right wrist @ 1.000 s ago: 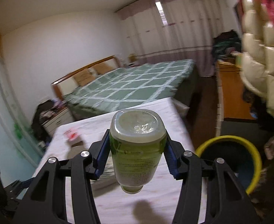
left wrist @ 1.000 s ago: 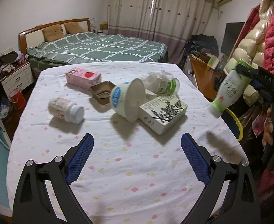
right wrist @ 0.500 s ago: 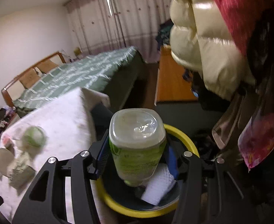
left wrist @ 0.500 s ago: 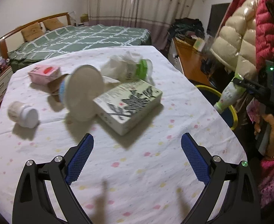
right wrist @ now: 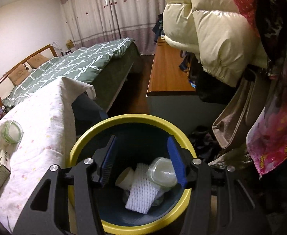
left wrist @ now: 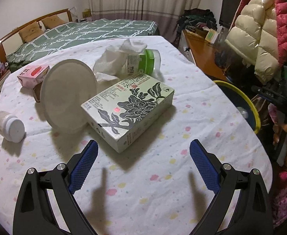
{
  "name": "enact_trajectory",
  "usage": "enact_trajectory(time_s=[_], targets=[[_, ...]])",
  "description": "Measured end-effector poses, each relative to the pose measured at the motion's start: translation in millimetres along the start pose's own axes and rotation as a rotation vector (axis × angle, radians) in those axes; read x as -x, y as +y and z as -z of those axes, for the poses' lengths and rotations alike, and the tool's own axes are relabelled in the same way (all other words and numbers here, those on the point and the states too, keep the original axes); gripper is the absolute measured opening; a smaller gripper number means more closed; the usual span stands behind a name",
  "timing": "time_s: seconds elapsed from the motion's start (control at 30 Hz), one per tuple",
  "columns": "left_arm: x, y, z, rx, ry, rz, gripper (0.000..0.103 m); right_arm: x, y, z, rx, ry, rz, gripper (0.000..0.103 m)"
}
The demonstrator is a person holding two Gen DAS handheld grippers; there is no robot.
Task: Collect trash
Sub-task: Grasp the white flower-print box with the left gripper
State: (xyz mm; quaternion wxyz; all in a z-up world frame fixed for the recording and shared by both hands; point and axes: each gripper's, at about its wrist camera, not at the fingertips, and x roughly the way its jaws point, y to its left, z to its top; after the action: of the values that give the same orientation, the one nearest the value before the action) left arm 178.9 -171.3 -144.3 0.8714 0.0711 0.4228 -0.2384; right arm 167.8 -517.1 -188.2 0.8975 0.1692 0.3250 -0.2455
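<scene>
I see the green-labelled bottle (right wrist: 163, 173) lying in my yellow-rimmed bin (right wrist: 124, 117) beside white foam mesh (right wrist: 141, 193); 1 floral box (left wrist: 129, 105) lies flat on the table

1. On the tabletop (left wrist: 192, 101), a flat box (left wrist: 129, 109) lies in the middle.
2. A bowl (left wrist: 69, 96) on its side touches the box's left.
3. Behind the box lie crumpled tissue (left wrist: 114, 60) and a bottle (left wrist: 145, 62).
4. A jar (left wrist: 9, 124) lies far left.
5. The bin (right wrist: 135, 176) stands beside the tabletop's right edge, with a foam sleeve (right wrist: 141, 193) in it.
</scene>
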Motion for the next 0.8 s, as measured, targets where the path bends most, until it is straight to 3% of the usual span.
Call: enact_trajectory(time_s=[0.23, 0.53, 0.67, 0.8], targets=[[-20, -13, -10, -0.052, 0.009, 0.030, 0.093, 3, -1, 2, -0.005, 0.003, -0.011, 0.051], [-18, -65, -16, -0.181, 0.009, 0.182, 0.093, 10, -5, -1, -0.022, -0.006, -0.024, 0.052], [2, -59, -26, -0.173, -0.033, 0.144, 0.093, 13, -5, 0, -0.017, -0.012, -0.032, 0.052], [2, -35, -46, -0.132, -0.032, 0.039, 0.093, 12, -3, 0, -0.023, -0.010, -0.042, 0.052]])
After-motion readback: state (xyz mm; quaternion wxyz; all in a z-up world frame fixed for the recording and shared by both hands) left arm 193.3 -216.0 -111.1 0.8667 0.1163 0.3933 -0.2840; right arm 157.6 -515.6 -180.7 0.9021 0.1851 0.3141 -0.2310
